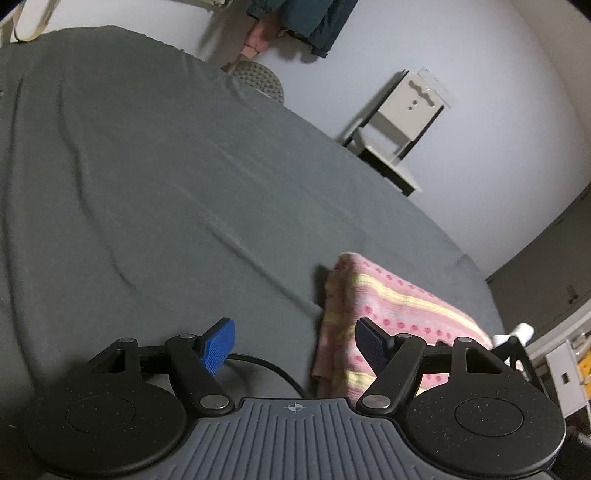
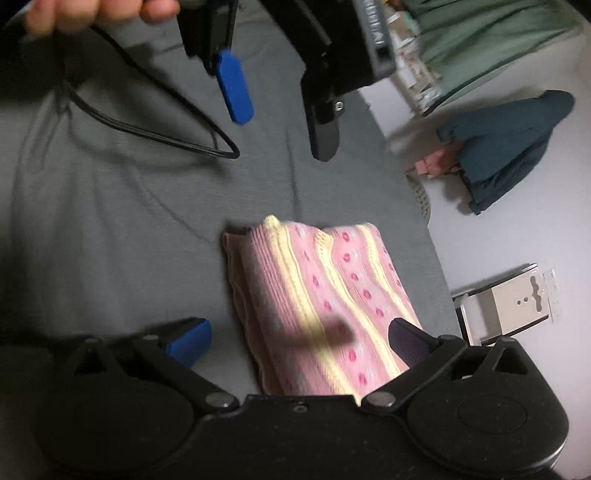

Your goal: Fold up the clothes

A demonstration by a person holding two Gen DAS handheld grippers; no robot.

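Observation:
A folded pink knit garment (image 2: pixel 321 288) with yellow stripes and red dots lies on the grey bed sheet (image 2: pixel 110 221). My right gripper (image 2: pixel 301 343) stands wide open just above it, its fingers straddling the near end without pressing on it. In the left wrist view the same garment (image 1: pixel 399 314) lies ahead and to the right, partly behind the right finger. My left gripper (image 1: pixel 295 347) is open with nothing between its blue pads (image 1: pixel 219 347). It also shows at the top of the right wrist view as the left gripper (image 2: pixel 280 110), hovering beyond the garment and held by a hand (image 2: pixel 92 11).
A black cable (image 2: pixel 147 122) loops over the sheet under the left gripper. Off the bed's edge, on the pale floor, stand a white stand (image 1: pixel 399 122), a round textured mat (image 1: pixel 258 79) and a heap of dark blue clothing (image 2: pixel 506 147). The grey sheet (image 1: pixel 147 184) stretches far left.

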